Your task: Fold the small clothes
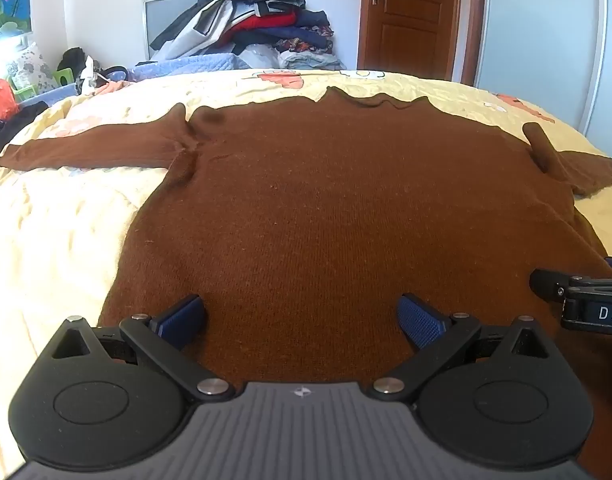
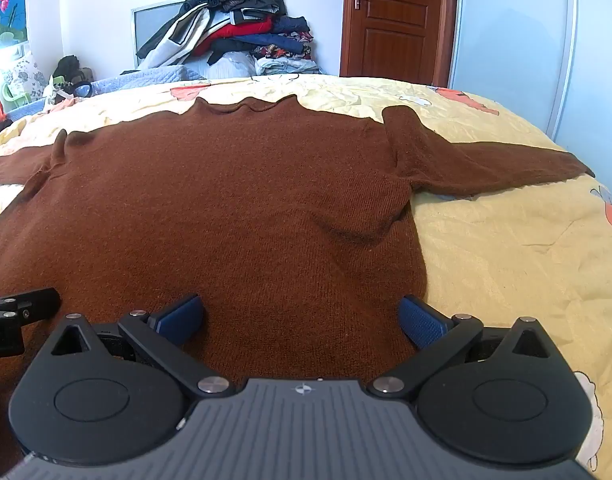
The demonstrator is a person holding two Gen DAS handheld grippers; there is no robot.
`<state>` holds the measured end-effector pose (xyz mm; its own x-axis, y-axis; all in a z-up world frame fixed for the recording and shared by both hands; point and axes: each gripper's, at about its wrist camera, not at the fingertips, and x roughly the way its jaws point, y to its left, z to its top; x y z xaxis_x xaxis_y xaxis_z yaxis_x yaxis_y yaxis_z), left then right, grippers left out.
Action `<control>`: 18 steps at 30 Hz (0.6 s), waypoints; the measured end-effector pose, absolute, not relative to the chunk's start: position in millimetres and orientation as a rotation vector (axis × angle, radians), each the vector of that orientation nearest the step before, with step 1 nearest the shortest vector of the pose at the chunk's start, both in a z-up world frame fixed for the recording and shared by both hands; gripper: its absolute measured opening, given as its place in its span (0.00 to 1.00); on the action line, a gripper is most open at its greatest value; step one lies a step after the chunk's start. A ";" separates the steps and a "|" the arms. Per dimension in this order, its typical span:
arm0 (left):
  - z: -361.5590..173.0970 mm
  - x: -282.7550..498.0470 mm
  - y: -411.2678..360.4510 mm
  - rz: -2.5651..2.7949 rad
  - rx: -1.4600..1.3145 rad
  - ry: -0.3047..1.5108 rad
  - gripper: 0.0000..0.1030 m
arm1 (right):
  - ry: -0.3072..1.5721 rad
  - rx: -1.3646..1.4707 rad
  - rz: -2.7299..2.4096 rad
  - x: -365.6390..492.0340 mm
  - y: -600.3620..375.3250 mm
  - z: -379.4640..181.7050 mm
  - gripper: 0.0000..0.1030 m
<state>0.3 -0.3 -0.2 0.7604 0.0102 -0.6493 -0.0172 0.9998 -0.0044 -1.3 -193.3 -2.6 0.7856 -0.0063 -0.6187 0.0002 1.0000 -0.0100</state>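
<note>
Here, one brown knitted sweater is laid flat across the middle of the frame on a bed covered by a yellow patterned quilt, its collar toward the top of the picture and its hem toward the bottom. Two sleeves are spread out sideways: in the left wrist view one sleeve is stretched toward the left edge, and in the right wrist view the other sleeve is stretched toward the right edge. A raised fold of knit is seen right of centre in the right wrist view.

Two claws are counted. The left claw is held over the hem at the bottom centre, its two blue pads set wide apart and nothing gripped between them. The right claw is likewise spread wide over the hem near the sweater's right edge, with nothing held. Each claw's black tip is caught at the side edge of the other's view.

Beyond the bed, one pile of clothes is stacked against the white wall at upper centre, and one brown wooden door is seen at upper right.
</note>
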 end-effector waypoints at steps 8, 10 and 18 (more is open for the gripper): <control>0.0 0.6 -1.7 0.013 -0.009 0.705 1.00 | 0.665 -0.009 -0.003 -1.4 -193.2 -2.5 1.00; 0.1 1.1 -2.1 0.013 -0.009 0.706 1.00 | 0.665 -0.008 -0.003 -1.5 -193.3 -2.4 1.00; -0.2 0.1 -0.3 0.015 -0.012 0.702 1.00 | 0.665 -0.008 -0.003 -1.6 -193.3 -2.4 1.00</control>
<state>0.1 -0.3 -0.2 0.7637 0.0103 -0.6455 -0.0181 0.9998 -0.0054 -1.6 -193.3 -2.4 0.7871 -0.0053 -0.6169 0.0002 1.0000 -0.0084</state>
